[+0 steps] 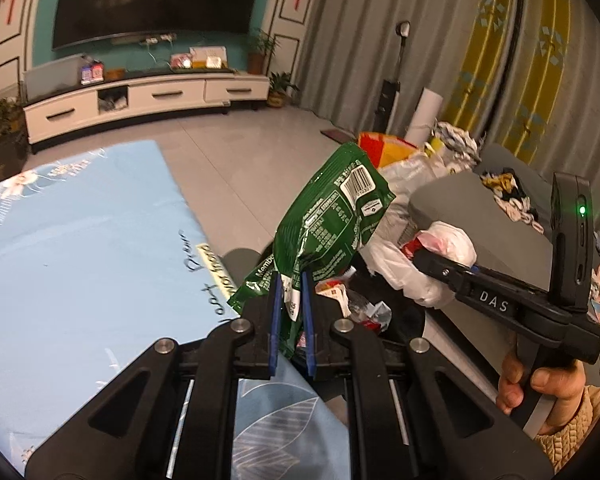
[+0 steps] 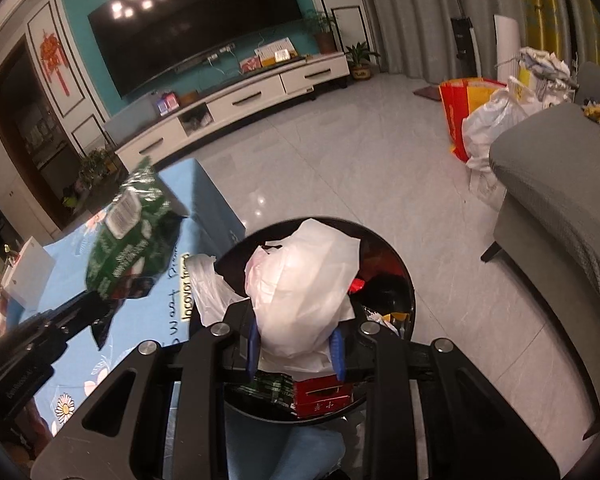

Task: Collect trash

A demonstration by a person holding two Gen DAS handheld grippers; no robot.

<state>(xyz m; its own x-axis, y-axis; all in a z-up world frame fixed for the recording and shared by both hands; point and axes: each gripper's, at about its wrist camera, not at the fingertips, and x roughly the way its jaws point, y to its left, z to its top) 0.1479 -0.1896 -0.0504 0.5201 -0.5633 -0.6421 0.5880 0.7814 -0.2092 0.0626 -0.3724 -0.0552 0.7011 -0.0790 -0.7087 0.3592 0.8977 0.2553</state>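
Observation:
My left gripper is shut on the lower end of a green snack bag, which stands up above the jaws beside the table's edge. The same green snack bag shows at the left of the right wrist view, over the blue cloth. My right gripper is shut on a crumpled white plastic bag, held over a round black trash bin that holds wrappers and a red box. From the left wrist view the right gripper reaches in with the white plastic bag.
A table with a light blue printed cloth lies left of the bin. A grey sofa stands to the right, with full bags on the tiled floor beside it. A white TV cabinet runs along the far wall. A hand grips the right tool.

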